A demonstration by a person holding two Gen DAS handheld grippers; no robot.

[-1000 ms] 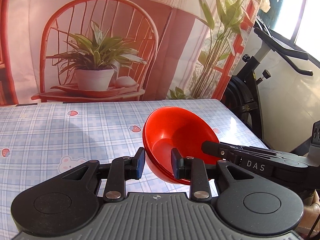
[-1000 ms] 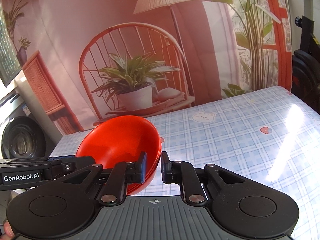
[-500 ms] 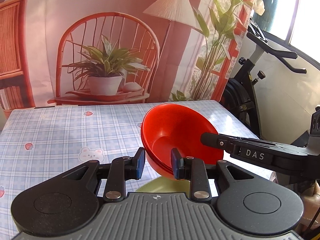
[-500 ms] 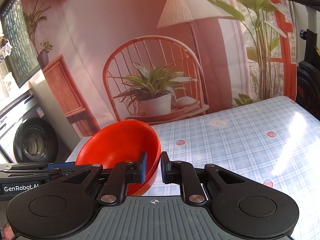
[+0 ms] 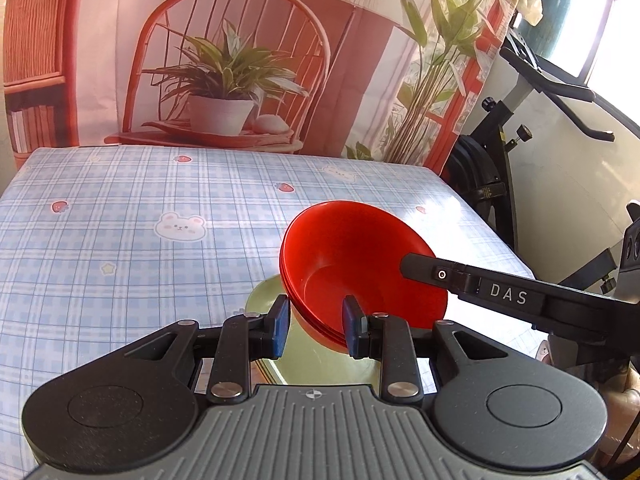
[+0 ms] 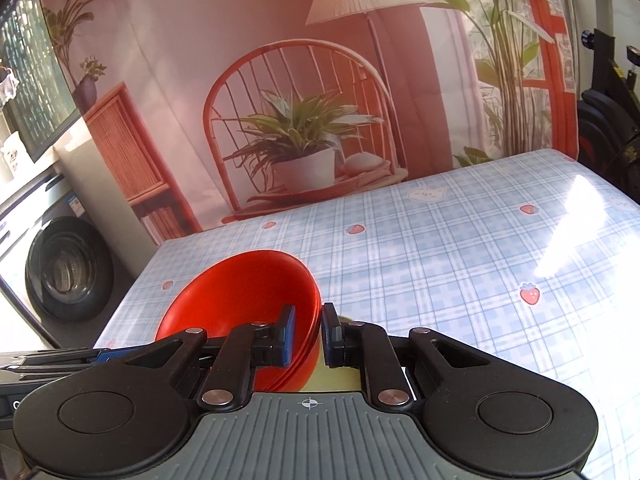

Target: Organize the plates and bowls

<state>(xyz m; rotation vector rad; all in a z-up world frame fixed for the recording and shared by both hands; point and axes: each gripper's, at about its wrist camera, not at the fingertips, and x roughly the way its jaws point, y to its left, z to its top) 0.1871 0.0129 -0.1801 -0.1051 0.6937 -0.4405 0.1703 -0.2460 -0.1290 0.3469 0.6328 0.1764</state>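
Stack of glossy red plastic bowls (image 5: pixel 360 264), nested, rim clamped on opposite sides by left tool (image 5: pixel 314 328) and right tool (image 6: pixel 308 336); carried tilted over pale green plate (image 5: pixel 264 292) on blue-checked bench (image 5: pixel 120 240). Handling: level stack, lower both tools together, centre on plate. Both tools pitch downward.

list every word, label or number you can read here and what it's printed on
"DAS": on the arm of the right hand-held gripper, seen from the left wrist view.
Sticker on the washing machine: too small to read.
Marking on the left hand-held gripper: cut off at the frame edge, unreadable.
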